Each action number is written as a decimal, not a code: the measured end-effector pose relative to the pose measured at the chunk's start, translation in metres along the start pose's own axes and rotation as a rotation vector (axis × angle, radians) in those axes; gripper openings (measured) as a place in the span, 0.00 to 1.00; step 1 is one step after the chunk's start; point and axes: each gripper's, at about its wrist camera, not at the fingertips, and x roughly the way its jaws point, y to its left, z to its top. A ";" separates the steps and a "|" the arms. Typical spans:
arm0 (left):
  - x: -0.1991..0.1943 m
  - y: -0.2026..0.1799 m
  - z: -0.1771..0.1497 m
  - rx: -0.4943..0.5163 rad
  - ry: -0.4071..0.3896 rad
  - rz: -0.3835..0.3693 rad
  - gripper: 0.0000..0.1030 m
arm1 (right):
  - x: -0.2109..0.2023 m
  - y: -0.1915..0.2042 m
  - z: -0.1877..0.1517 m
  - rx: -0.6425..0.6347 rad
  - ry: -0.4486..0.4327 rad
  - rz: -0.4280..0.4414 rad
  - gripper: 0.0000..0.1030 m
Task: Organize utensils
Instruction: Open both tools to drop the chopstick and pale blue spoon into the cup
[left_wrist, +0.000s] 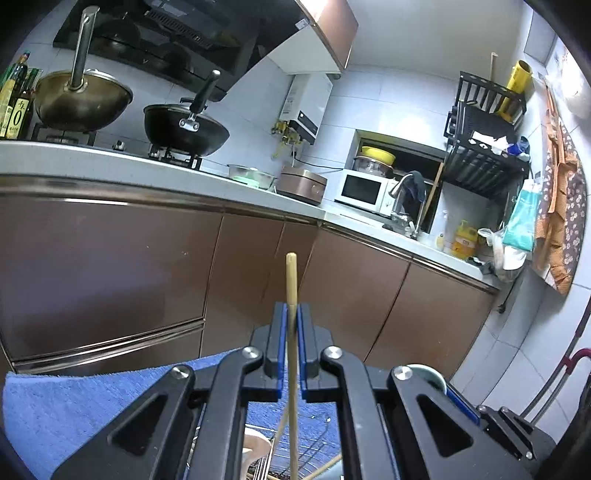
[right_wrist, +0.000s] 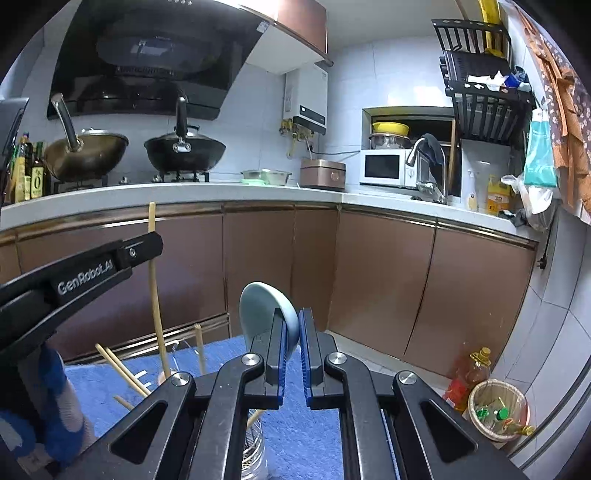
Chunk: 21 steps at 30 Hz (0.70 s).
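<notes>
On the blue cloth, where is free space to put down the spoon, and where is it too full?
The blue cloth looks bare to the right of the wire utensil holder, below the right gripper holding the light blue spoon. The left side is crowded: loose chopsticks lean there, and the left gripper holds another chopstick upright.

Left gripper (left_wrist: 291, 321): raised, fingers pointing toward the counter, blue pads pinched on a wooden chopstick (left_wrist: 291, 280) standing upright between them. Right gripper (right_wrist: 291, 328): level beside it, pads clamped on a pale blue spoon (right_wrist: 264, 314). Blue-gloved hand (right_wrist: 55, 406), probably the left, low behind the left gripper.
</notes>
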 end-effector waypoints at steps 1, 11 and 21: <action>0.003 0.002 -0.005 -0.006 0.010 -0.010 0.07 | 0.002 0.001 -0.005 0.001 0.009 0.006 0.09; -0.031 0.020 0.000 0.006 0.059 -0.027 0.42 | -0.020 -0.010 -0.006 0.075 0.006 0.020 0.31; -0.113 0.027 0.015 0.128 0.099 0.056 0.55 | -0.096 -0.015 0.022 0.139 -0.048 0.012 0.51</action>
